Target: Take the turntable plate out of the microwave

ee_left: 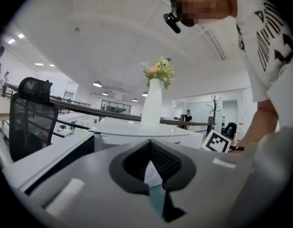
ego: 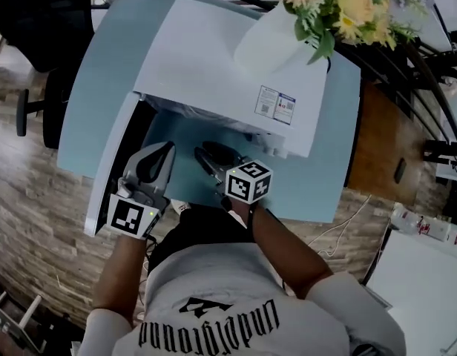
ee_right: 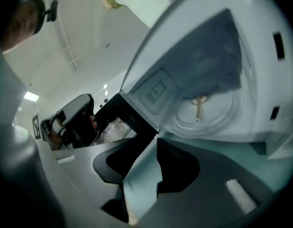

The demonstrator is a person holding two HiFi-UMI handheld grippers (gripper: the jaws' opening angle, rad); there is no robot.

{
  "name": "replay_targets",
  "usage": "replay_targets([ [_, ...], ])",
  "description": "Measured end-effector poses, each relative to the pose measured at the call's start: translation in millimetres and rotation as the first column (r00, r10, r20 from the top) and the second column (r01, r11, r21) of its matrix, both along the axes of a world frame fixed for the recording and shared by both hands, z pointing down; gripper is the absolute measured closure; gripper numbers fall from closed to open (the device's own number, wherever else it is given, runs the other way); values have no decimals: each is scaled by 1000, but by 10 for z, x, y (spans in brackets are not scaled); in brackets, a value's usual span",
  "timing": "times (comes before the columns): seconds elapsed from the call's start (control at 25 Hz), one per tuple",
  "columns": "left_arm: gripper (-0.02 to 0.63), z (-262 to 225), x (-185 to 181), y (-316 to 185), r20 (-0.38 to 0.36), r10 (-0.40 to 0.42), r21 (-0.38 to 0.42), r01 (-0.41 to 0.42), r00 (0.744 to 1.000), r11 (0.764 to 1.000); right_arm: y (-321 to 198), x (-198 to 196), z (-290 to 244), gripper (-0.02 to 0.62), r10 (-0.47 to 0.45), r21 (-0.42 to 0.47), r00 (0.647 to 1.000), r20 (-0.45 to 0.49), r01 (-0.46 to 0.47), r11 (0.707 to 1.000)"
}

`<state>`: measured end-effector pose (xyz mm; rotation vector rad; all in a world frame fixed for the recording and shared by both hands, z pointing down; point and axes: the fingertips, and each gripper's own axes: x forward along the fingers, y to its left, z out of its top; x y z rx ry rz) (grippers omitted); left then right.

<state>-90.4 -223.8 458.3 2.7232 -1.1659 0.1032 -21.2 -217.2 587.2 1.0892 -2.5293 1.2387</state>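
Observation:
A white microwave (ego: pixel 228 65) stands on a pale blue table (ego: pixel 317 176) with its door (ego: pixel 110 162) swung open to the left. The clear glass turntable plate (ee_right: pixel 218 120) lies flat on the oven floor, seen only in the right gripper view. My right gripper (ego: pixel 206 153) hovers in front of the cavity mouth, and its jaws (ee_right: pixel 141 175) stand open with nothing between them. My left gripper (ego: pixel 163 154) sits beside the open door, shut and empty (ee_left: pixel 150 179). From the head view the oven's top hides the plate.
A white vase of flowers (ego: pixel 280 35) stands on the microwave's top. A black office chair (ego: pixel 43 28) is beyond the table's left end. White cables (ego: pixel 340 232) trail on the wooden floor at the right. The person's body stands close to the table's near edge.

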Motion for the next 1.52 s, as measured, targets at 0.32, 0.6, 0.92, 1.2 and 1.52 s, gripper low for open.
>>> replay_targets([
  [0.32,557,289,34,-99,1,-18,-52,19,1000,998,-244,157,602,463,215,-245,965,152,-173,954],
  [0.6,557,491,53,-176,15,-27,-68,27,1000,997,-459,206,824,442,394,-389,866,307,-264,883],
  [0.92,557,624,97,-232,6,-37,-72,37,999,997,-732,210,980,442,544,-491,743,391,-331,806],
  [1.2,557,765,40,-194,-41,-84,-145,77,996,986,-743,247,1022,489,564,-518,717,411,-326,791],
  [1.52,555,897,-15,-175,-93,-123,-205,102,988,973,-710,240,953,545,548,-485,711,441,-325,812],
])
